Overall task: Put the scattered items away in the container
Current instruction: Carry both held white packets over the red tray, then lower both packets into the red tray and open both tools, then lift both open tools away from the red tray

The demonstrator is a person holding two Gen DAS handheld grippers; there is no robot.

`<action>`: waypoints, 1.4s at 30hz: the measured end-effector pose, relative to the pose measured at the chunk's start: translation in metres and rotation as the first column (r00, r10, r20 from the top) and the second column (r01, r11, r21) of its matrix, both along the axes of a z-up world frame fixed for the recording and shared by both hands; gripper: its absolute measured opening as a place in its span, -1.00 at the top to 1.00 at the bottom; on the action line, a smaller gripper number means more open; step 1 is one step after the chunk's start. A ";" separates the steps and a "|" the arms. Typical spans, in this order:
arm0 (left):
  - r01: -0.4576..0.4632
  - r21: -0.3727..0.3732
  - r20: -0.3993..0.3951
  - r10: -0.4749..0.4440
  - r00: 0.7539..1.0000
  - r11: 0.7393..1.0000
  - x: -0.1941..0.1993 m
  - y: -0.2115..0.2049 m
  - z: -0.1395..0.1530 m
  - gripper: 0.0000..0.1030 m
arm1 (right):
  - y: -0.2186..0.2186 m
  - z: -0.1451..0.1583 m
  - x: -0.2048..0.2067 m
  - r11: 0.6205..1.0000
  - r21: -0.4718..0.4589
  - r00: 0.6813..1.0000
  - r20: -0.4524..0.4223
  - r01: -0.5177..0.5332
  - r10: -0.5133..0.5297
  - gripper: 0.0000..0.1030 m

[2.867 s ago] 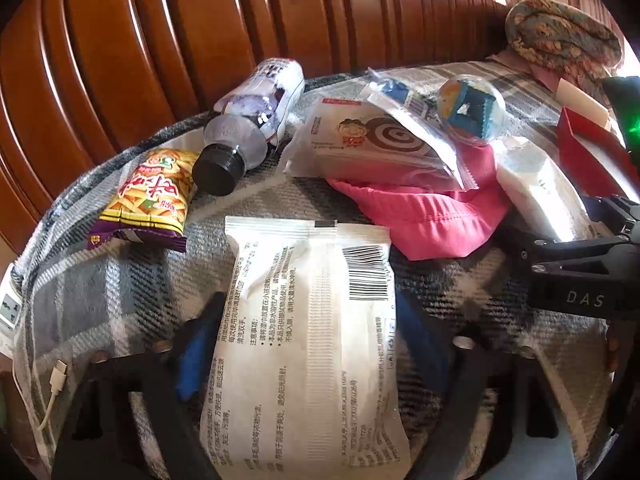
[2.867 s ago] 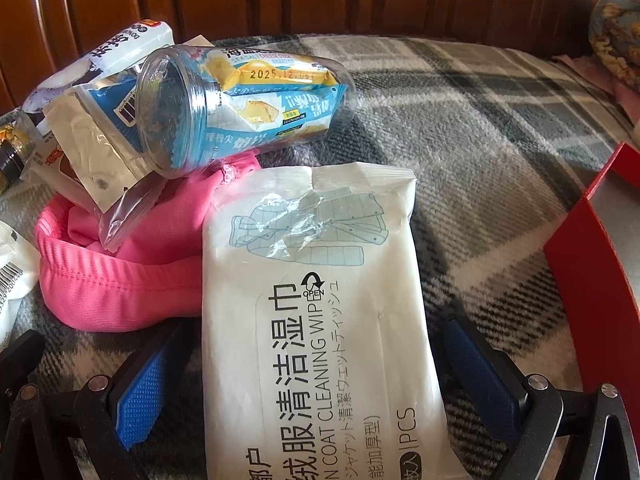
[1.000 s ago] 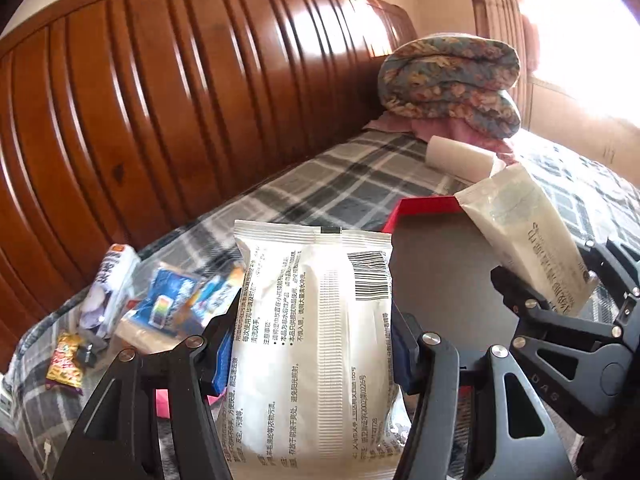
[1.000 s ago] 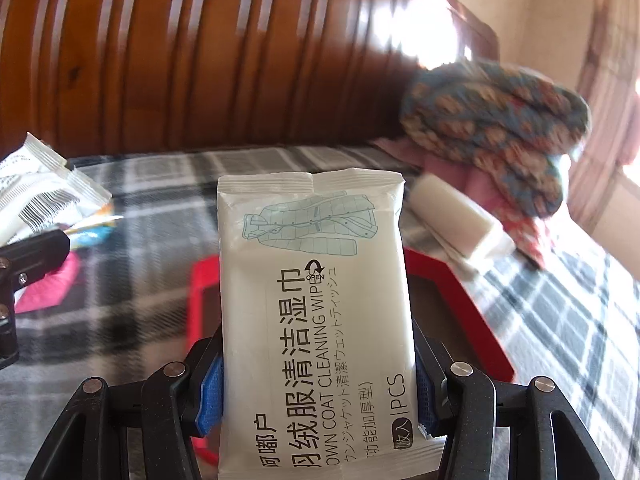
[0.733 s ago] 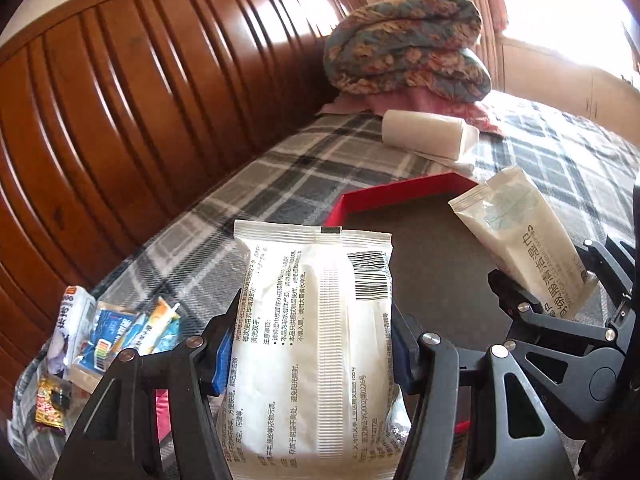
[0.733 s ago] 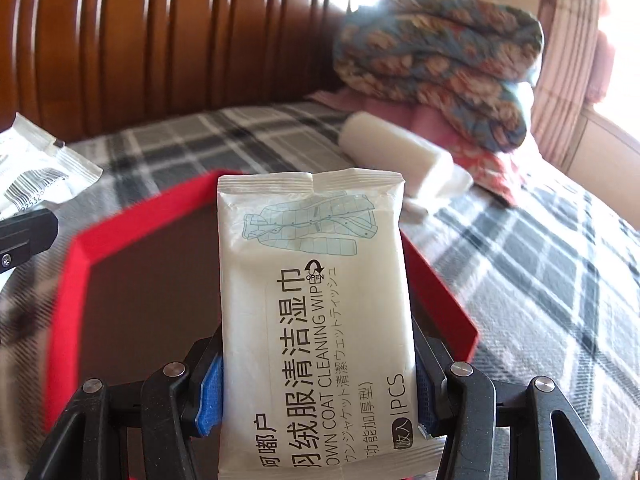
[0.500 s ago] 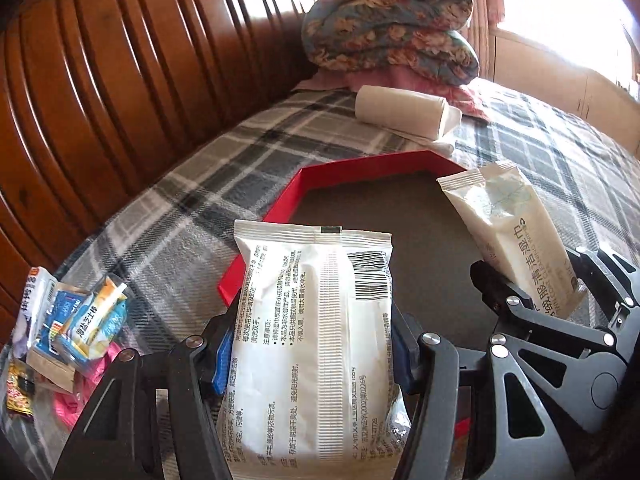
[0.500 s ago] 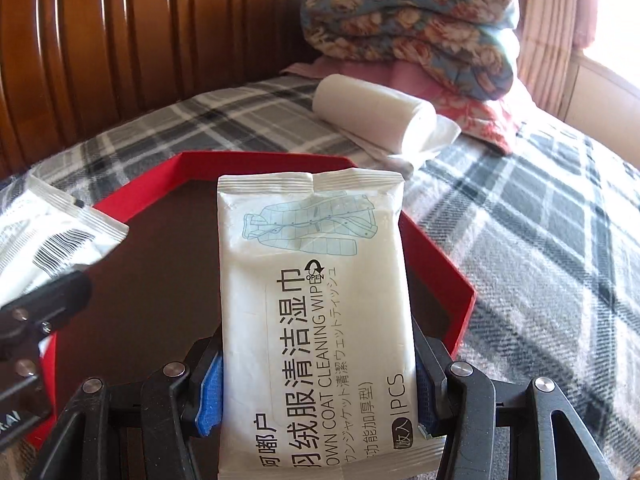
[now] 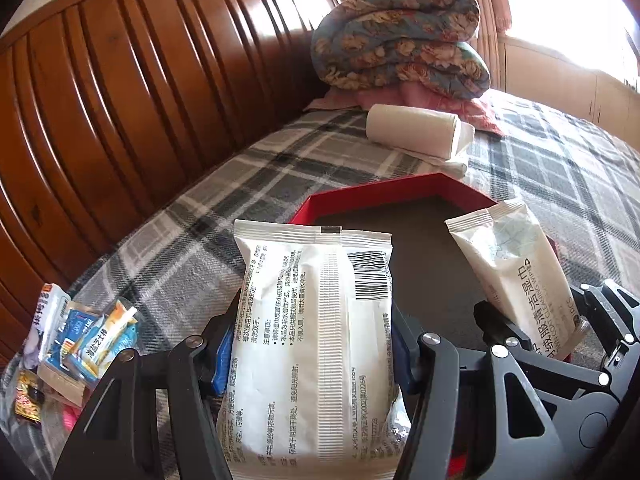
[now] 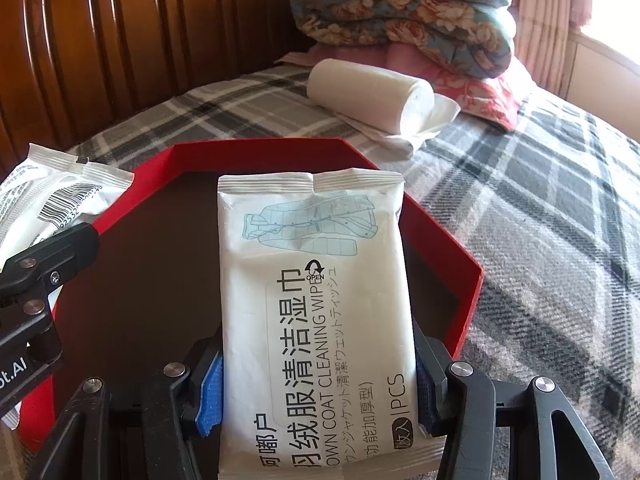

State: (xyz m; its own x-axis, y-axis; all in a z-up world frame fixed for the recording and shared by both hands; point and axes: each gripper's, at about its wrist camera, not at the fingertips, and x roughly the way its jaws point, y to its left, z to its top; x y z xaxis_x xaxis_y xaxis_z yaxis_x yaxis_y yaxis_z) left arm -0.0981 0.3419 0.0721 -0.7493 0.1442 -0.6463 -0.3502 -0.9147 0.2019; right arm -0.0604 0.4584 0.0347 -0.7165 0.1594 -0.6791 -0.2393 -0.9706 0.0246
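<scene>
Both packets, carried from the clutter at far left, we now hold over the red tray (image 10: 440, 240) for release: left gripper (image 9: 312, 344) clamped on barcode-backed packet (image 9: 312, 320), right gripper (image 10: 316, 392) clamped on coat-cleaning wipes (image 10: 316, 280).

Both cameras sit close above the red tray (image 9: 384, 196), angled down toward the bed's headboard (image 10: 100, 40); each view catches the other tool and the tray.

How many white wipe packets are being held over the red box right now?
2. The barcode packet is clamped in the left gripper at the red box's left edge; the coat-wipe packet is in the right gripper, over its middle.
</scene>
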 end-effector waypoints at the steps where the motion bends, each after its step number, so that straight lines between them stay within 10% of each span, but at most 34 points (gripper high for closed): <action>1: 0.006 -0.001 -0.002 -0.006 1.000 1.000 0.001 0.000 -0.001 -0.24 | 0.000 0.000 0.000 1.000 -0.001 1.000 -0.001 0.001 -0.001 -0.21; 14: 0.029 -0.019 -0.025 -0.030 0.999 0.999 0.007 0.007 0.000 -0.39 | -0.002 0.000 0.000 1.000 -0.014 1.000 -0.005 -0.027 0.027 -0.23; 18: 0.031 -0.017 -0.115 -0.033 0.993 0.999 0.016 0.009 0.012 -1.00 | 0.002 0.001 0.001 0.999 -0.044 1.000 -0.018 -0.022 0.021 -0.25; 24: 0.027 -0.007 -0.122 -0.028 0.992 1.000 0.016 0.013 0.022 -1.00 | 0.007 0.012 0.008 0.999 -0.035 0.996 -0.087 0.012 -0.015 -0.82; 42: 0.006 -0.041 -0.110 -0.010 0.994 0.999 0.016 0.013 0.025 -1.00 | 0.016 0.010 0.008 0.997 -0.054 0.996 -0.070 0.049 -0.053 -0.82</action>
